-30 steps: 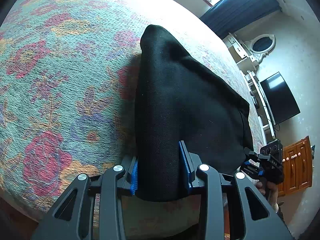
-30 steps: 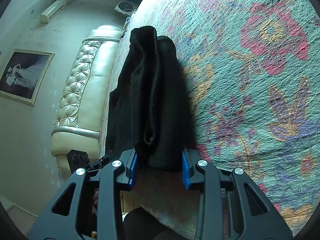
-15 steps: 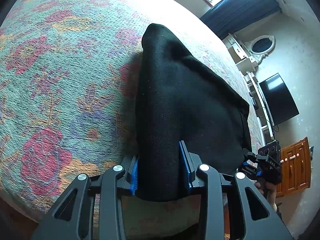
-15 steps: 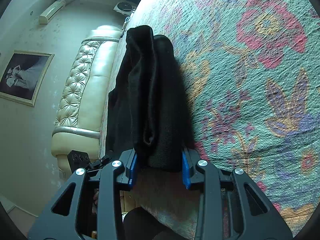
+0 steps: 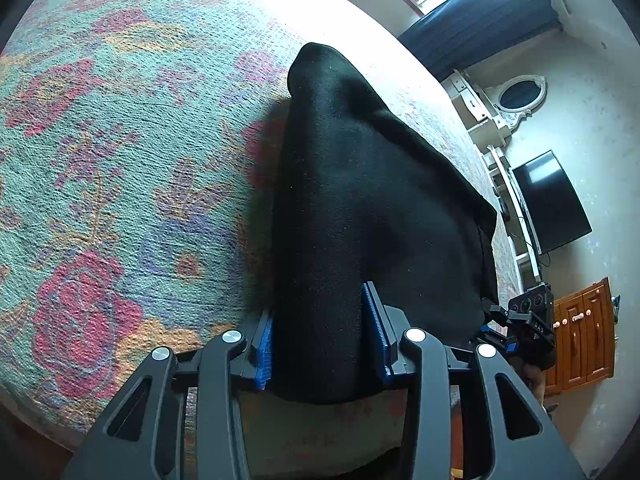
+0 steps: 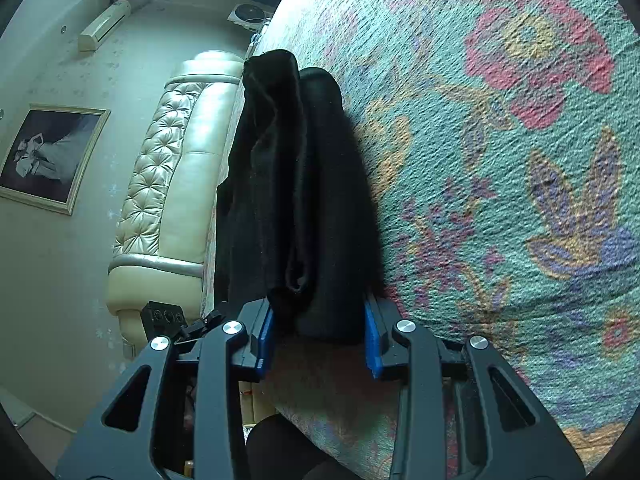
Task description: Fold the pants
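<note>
Left wrist view. The black pants (image 5: 360,208), folded into a thick bundle, lie on a bed under a floral bedspread (image 5: 100,184) of teal, pink and orange. The near edge of the bundle hangs just past the edge of the bed and sits between the blue pads (image 5: 262,350) of the left claw (image 5: 320,344). The jaws of this claw are opening; the left pad lies along the cloth, while a thin gap shows at the right pad, so the grip is no longer pressing. The far end of the bundle tapers to a rounded tip toward the middle of the bed. At the right edge of the bundle the right claw (image 5: 492,332) appears small, its state not readable from here. Beyond the bed stand a dark television (image 5: 552,200), a white dresser with an oval mirror (image 5: 520,94), a wooden cabinet (image 5: 580,336) and a dark curtain (image 5: 480,20).

Right wrist view. The right claw (image 6: 320,340) holds the other near corner of the pants (image 6: 296,200); several stacked layers of cloth fill the narrow space between its blue pads (image 6: 372,340), which press on both sides. The bundle runs away along the edge of the bedspread (image 6: 500,160). To the left are a cream tufted headboard (image 6: 172,184), a framed picture (image 6: 48,156) on the wall, and part of the left claw (image 6: 176,320).
</note>
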{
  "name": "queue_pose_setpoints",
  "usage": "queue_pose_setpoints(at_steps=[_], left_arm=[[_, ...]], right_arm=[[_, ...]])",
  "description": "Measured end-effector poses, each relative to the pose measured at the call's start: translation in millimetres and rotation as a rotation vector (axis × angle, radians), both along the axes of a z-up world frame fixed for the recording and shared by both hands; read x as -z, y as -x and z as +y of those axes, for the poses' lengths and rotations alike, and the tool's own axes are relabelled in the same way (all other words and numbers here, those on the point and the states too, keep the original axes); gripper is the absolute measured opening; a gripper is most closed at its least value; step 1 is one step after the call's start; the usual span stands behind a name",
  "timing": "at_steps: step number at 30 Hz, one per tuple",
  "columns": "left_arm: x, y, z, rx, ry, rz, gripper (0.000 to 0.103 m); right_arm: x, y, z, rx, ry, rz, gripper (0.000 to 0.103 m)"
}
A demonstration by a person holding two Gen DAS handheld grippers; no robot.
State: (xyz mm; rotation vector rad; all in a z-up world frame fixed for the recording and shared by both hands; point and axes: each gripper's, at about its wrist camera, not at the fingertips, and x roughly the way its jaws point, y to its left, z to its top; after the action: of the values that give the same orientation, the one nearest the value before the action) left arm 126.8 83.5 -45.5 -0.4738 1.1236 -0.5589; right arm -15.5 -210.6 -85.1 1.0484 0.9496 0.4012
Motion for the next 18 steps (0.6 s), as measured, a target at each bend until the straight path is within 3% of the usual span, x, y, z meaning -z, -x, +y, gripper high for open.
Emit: queue_pose_setpoints(at_steps=[2, 6, 9, 11, 13, 18], left_arm=[[5.0, -1.1, 5.6, -0.012, 0.044, 0.025, 0.053], [10.3, 0.4, 16.9, -0.038, 0.135, 0.046, 0.054], [-1.0, 7.0, 21.5, -0.047, 0.097, -0.007, 0.054], [-9.3, 10.6, 24.6, -0.054, 0.064, -0.055, 0.054], [-13.1, 8.4, 28.5, -0.062, 0.057, -0.076, 0.054], [-8.1, -8.9, 33.4, -0.09, 0.053, -0.057, 0.054]], right_arm=[[1.5, 1.6, -1.0, 0.001, -0.002, -0.002, 0.035], [4.3, 2.2, -5.4, 0.001, -0.027, -0.004, 0.036], [0.9, 2.5, -9.9, -0.003, -0.018, -0.008, 0.042], [-8.0, 1.0, -11.8, -0.017, 0.049, -0.021, 0.048], [-17.7, -2.6, -17.3, -0.009, 0.097, -0.046, 0.061], [-24.2, -35.5, -40.0, 0.037, 0.016, -0.097, 0.071]])
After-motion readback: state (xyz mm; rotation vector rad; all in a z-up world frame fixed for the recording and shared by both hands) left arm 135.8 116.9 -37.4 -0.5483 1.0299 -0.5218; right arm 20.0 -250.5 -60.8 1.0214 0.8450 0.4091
